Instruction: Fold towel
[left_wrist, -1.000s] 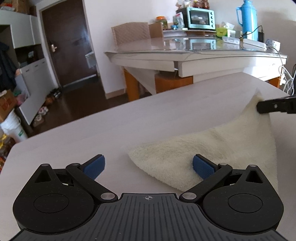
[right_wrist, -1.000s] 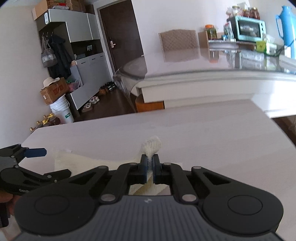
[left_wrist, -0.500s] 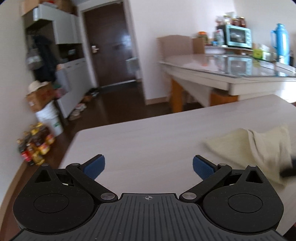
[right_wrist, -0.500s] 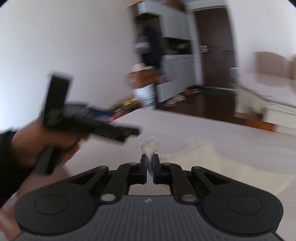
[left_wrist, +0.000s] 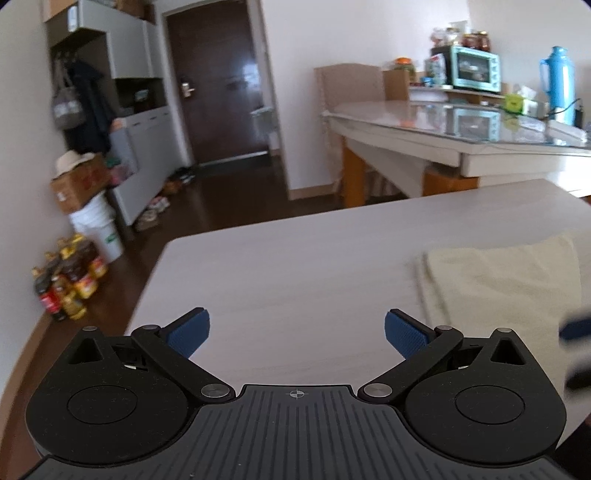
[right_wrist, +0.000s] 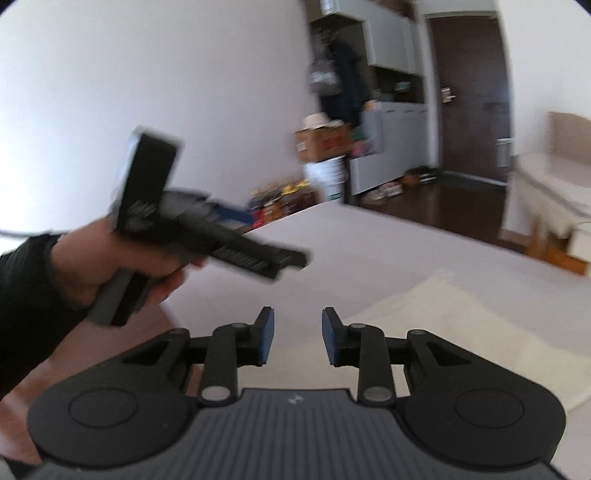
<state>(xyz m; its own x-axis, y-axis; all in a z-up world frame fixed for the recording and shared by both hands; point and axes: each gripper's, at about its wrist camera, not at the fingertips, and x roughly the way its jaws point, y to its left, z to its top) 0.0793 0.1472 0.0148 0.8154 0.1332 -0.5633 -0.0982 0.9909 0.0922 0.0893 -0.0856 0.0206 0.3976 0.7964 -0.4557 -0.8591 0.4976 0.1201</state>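
Note:
A cream towel (left_wrist: 495, 280) lies folded over on the pale table (left_wrist: 295, 258), at the right in the left wrist view. My left gripper (left_wrist: 295, 334) is open and empty, over bare table to the towel's left. The right wrist view shows the towel (right_wrist: 450, 317) to the right of my right gripper (right_wrist: 297, 336), whose jaws stand apart with nothing between them. A blurred part of the right gripper (left_wrist: 576, 343) shows at the left wrist view's right edge. The left gripper (right_wrist: 221, 236), held by a hand (right_wrist: 122, 258), hovers at the left.
The table's (right_wrist: 369, 251) near-left corner and left edge drop to a dark floor (left_wrist: 229, 206). A second table (left_wrist: 461, 129) with an oven and a blue flask stands behind. Bottles (left_wrist: 70, 277), a bucket and boxes line the left wall.
My right gripper carried the towel corner over and has let it go; its jaws went from shut to open. The towel now lies folded. My left gripper swung left, away from the towel.

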